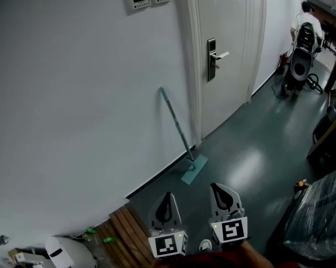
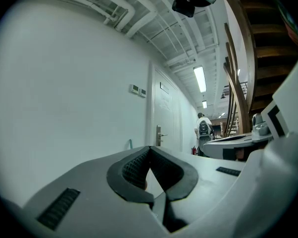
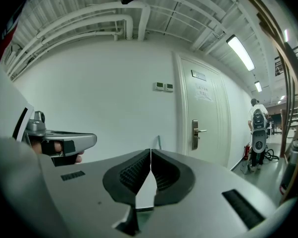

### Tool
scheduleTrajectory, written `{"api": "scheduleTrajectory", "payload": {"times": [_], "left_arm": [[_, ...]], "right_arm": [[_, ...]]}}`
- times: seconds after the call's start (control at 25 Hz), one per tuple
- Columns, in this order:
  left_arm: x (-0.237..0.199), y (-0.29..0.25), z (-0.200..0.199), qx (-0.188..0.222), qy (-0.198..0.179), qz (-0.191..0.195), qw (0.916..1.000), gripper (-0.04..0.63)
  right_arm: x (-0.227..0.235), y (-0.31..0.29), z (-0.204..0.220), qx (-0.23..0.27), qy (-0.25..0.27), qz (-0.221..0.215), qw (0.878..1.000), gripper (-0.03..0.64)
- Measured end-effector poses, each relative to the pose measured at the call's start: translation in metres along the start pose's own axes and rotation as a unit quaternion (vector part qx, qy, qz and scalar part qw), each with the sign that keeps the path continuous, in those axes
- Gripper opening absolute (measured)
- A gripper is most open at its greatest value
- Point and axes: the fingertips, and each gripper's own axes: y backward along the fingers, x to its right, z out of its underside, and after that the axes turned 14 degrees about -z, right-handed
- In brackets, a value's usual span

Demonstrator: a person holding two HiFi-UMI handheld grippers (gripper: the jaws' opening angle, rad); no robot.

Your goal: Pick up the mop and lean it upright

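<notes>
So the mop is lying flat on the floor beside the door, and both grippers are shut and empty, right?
Not flat: the head view shows the mop leaning against the wall beside the door, its head on the floor. The left gripper and right gripper are shut and empty.

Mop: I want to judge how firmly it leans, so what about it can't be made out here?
- Head view: the mop is far off and small, so whether its handle tip touches the wall is unclear.
- Left gripper view: the left gripper, jaws shut, hides all but the handle's top.
- Right gripper view: the right gripper, also shut, does the same, so the mop head is hidden.
</notes>
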Motion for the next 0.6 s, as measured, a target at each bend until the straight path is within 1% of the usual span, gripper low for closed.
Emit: {"api": "scheduleTrajectory", "payload": {"times": [0.32, 0.6], "left_arm": [[-0.051, -0.061, -0.015, 0.012, 0.009, 0.002, 0.9999, 0.014], [-0.105, -0.104, -0.018, 0.012, 0.02, 0.004, 0.9997, 0.014]], "right_arm": [[-0.007, -0.077, -0.014, -0.002, 0.013, 0.005, 1.0, 0.018], [-0.028, -0.138, -0.026, -0.008, 0.027, 0.011, 1.0, 0.018]]}}
